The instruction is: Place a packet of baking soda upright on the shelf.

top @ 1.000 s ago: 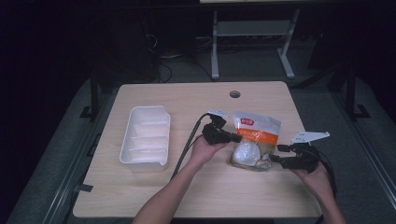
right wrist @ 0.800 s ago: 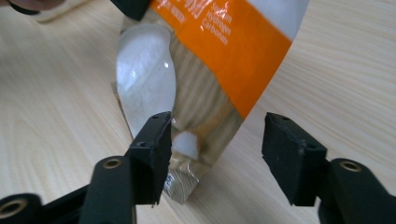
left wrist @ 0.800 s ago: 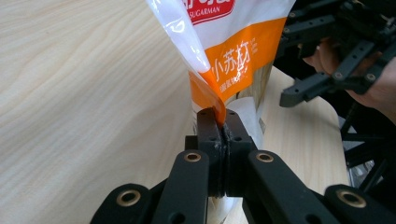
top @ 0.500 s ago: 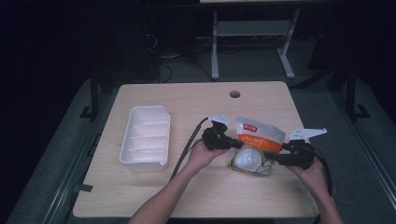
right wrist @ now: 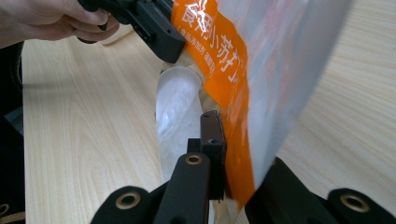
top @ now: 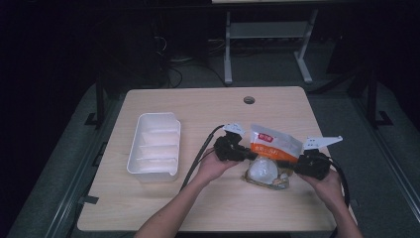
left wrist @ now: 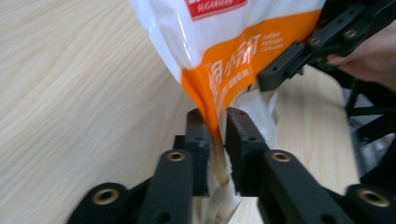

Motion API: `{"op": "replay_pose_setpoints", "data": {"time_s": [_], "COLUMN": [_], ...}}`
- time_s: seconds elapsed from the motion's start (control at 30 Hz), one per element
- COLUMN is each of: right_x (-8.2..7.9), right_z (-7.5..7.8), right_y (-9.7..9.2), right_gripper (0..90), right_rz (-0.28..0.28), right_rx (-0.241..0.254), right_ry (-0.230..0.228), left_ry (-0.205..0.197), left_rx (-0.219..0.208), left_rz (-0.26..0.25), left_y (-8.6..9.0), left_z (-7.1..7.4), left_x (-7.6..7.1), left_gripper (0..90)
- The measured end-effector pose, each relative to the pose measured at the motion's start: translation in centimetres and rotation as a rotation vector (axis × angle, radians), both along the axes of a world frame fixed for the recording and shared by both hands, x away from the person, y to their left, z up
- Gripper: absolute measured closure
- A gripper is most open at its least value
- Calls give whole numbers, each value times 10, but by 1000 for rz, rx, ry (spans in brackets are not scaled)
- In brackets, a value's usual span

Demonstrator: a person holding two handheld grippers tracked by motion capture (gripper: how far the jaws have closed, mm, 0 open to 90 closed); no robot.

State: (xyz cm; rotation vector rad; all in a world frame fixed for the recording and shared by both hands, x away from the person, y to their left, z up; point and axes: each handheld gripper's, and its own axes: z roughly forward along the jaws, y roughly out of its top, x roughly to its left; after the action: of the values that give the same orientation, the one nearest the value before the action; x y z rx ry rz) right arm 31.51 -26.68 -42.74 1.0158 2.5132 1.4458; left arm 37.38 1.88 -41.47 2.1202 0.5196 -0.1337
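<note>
An orange and white printed pouch [top: 274, 144] is held up between both grippers at the table's middle right. My left gripper [top: 247, 154] is shut on the pouch's [left wrist: 224, 70] left lower corner, jaws pinching its edge. At the pouch's [right wrist: 261, 84] right lower corner my right gripper [top: 296, 166] is shut on the film. Below the pouch, on the table, lies a clear bag with white contents [top: 262, 171], which in the right gripper view appears as a white bulge [right wrist: 177, 112] beside the jaw.
A white tray [top: 154, 145] with ribbed compartments sits at the table's left. A cable hole [top: 249, 99] is near the far edge. Cables trail from each gripper toward the near edge. A metal stand [top: 267, 34] is on the floor beyond the table.
Both grippers have stayed clamped on the pouch and shifted slightly; the pouch stands a little more upright above the clear bag than a second ago.
</note>
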Motion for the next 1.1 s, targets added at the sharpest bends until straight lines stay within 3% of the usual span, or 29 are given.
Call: {"op": "replay_pose_setpoints", "data": {"time_s": [0.2,0.4,0.73,0.97,1.1], "right_x": [-1,-4,-6,-3,1], "right_z": [1,6,20,30,39], "right_y": [-1,-4,-5,-11,-9], "right_gripper": [893,895,896,896,897], "right_rz": [-6,-18,-44,-86,-104], "right_rx": [5,27,13,4,-24], "right_ry": [7,-2,-23,-25,-32], "left_ry": [-13,-56,-105,-155,-176], "left_rx": [19,36,29,58,67], "left_rz": [16,31,48,46,39], "left_y": [10,20,41,52,58], "left_z": [-2,-1,-2,0,-2], "left_x": [-6,-16,-36,-53,-64], "left_gripper": [652,569,448,391,360]}}
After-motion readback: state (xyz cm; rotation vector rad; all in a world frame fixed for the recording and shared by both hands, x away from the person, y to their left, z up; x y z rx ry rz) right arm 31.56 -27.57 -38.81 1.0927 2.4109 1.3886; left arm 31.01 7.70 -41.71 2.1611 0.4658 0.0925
